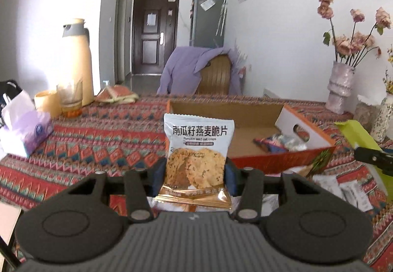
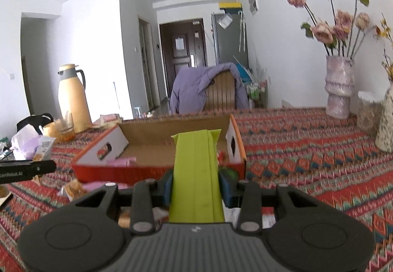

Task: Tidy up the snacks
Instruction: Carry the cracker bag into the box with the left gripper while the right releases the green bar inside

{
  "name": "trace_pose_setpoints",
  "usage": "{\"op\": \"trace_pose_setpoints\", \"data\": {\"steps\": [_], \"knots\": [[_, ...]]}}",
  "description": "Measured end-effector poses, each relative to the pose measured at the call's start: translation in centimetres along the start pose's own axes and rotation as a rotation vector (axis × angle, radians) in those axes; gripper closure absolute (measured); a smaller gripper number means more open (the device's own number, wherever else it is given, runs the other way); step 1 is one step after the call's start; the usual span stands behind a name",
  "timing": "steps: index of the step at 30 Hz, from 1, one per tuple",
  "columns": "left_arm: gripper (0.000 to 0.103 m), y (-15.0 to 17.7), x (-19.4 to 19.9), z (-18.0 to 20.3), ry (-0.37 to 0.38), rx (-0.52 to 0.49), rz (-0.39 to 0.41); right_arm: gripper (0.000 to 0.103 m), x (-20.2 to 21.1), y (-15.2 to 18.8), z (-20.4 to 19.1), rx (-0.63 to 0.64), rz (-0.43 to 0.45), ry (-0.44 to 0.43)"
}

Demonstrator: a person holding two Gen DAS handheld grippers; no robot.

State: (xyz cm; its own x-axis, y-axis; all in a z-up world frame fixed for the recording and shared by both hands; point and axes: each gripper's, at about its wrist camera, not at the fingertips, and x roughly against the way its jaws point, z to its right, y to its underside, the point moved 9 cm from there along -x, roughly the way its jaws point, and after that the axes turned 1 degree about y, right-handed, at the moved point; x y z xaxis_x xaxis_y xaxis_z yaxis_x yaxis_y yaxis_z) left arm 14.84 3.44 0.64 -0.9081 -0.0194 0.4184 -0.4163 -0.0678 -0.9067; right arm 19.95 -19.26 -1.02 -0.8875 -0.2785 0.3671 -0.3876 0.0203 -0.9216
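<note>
My left gripper (image 1: 195, 177) is shut on a white packet of pumpkin seed oat crisps (image 1: 197, 149), held upright above the table, in front of the open orange cardboard box (image 1: 282, 161). My right gripper (image 2: 196, 186) is shut on a lime-green packet (image 2: 196, 173), held just before the same box (image 2: 157, 171). The box holds a few wrapped snacks (image 1: 280, 143), and pink ones show in the right wrist view (image 2: 122, 161). More loose snack packets lie on the cloth by the box (image 1: 343, 188) (image 2: 73, 188). The green packet also shows at the right of the left wrist view (image 1: 361, 139).
The table has a red patterned cloth (image 1: 98, 149). At its left stand a cream thermos jug (image 1: 78, 60), a glass (image 1: 70, 97) and a tissue pack (image 1: 27, 131). Vases of dried flowers (image 2: 340, 85) stand at the right. A chair with a purple garment (image 1: 208, 70) is behind.
</note>
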Motion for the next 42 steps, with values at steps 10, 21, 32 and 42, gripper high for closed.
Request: {"op": "trace_pose_setpoints", "data": {"steps": [10,21,32,42], "knots": [[0.054,-4.0,-1.6,2.9,0.013,-0.044,0.053,0.065,-3.6,-4.8,-1.2,0.015,0.059,-0.007],[0.054,-7.2,-5.2,4.9,-0.001,-0.073,0.051,0.065,-10.9,-7.6,-1.6,-0.049,-0.012,-0.031],[0.054,-6.5,-11.2,4.0,-0.057,-0.071,-0.051,0.065,-17.9,-6.8,-3.4,-0.028,-0.134,-0.025],[0.054,-3.7,-14.1,2.1,-0.069,-0.045,-0.129,0.065,-21.1,-3.9,-3.8,-0.01,-0.219,-0.013]]}}
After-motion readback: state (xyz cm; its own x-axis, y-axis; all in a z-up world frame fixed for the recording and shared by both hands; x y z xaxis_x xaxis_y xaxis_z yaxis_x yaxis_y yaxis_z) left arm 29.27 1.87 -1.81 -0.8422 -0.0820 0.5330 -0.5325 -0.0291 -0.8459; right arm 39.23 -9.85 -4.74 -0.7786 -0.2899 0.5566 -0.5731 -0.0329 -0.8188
